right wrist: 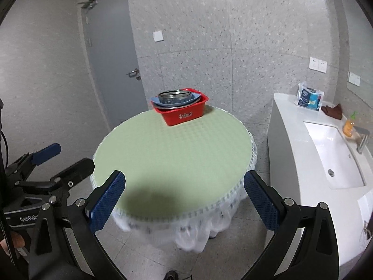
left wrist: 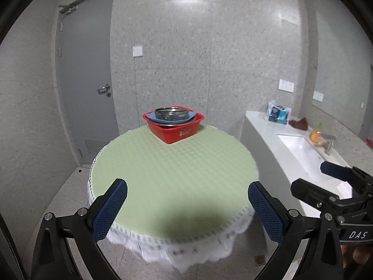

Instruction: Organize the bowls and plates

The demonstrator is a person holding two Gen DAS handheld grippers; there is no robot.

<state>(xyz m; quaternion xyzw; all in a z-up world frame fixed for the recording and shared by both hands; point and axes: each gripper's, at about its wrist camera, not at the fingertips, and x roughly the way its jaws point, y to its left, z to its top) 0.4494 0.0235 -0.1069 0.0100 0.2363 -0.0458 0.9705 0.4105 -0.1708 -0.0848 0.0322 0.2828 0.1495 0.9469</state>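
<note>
A red plastic basin (left wrist: pixel 173 130) (right wrist: pixel 183 114) stands at the far edge of a round table with a green cloth (left wrist: pixel 172 175) (right wrist: pixel 174 154). Inside it lie a blue plate (left wrist: pixel 190 114) (right wrist: pixel 198 96) and a steel bowl (left wrist: pixel 172 114) (right wrist: pixel 176 96) stacked on top. My left gripper (left wrist: pixel 187 192) is open and empty, held above the table's near edge. My right gripper (right wrist: pixel 184 184) is open and empty, also at the near edge. Each gripper shows at the side of the other's view.
A white counter (left wrist: pixel 263 126) (right wrist: pixel 293 126) with a sink (left wrist: pixel 303 154) (right wrist: pixel 333 154) stands right of the table, with a tissue pack (right wrist: pixel 310 98), a brown cloth (right wrist: pixel 333 112) and an orange bottle (right wrist: pixel 348 127). A grey door (right wrist: pixel 109 53) is behind on the left.
</note>
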